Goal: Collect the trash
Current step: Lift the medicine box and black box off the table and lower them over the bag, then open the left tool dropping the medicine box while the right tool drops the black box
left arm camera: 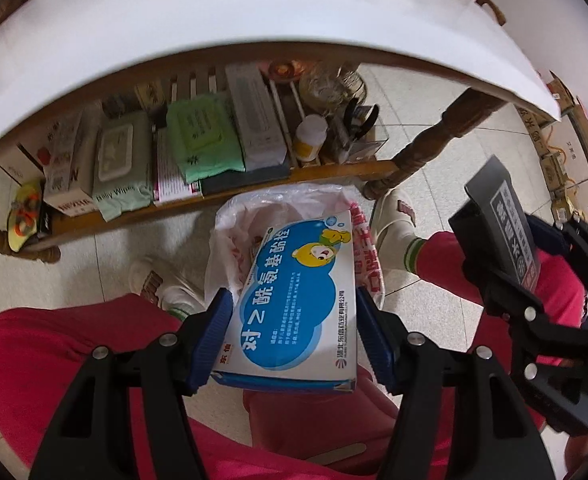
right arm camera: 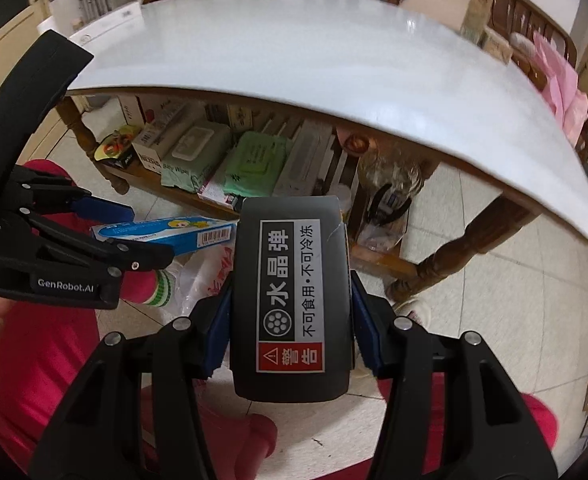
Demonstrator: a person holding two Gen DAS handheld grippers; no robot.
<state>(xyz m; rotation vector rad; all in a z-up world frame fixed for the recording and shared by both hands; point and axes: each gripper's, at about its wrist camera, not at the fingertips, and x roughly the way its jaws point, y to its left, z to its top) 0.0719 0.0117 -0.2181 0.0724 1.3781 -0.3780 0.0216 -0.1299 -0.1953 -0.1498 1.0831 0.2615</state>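
My left gripper (left arm camera: 291,312) is shut on a white and blue medicine box (left arm camera: 298,300) with a cartoon bear, held above an open white plastic bag (left arm camera: 229,236) with red print on the floor. My right gripper (right arm camera: 291,320) is shut on a black box (right arm camera: 291,300) with a white label and red warning mark. The right gripper and black box (left arm camera: 502,216) show at the right of the left wrist view. The left gripper and medicine box (right arm camera: 161,234) show at the left of the right wrist view, with the bag (right arm camera: 209,276) below it.
A white-topped wooden table (right arm camera: 334,68) stands ahead, with a lower shelf (left arm camera: 221,196) holding wipes packs, boxes and a bottle. A turned table leg (right arm camera: 454,248) is at the right. The person's red trousers (left arm camera: 53,344) and shoes are below. Cardboard boxes (left arm camera: 554,152) line the far right.
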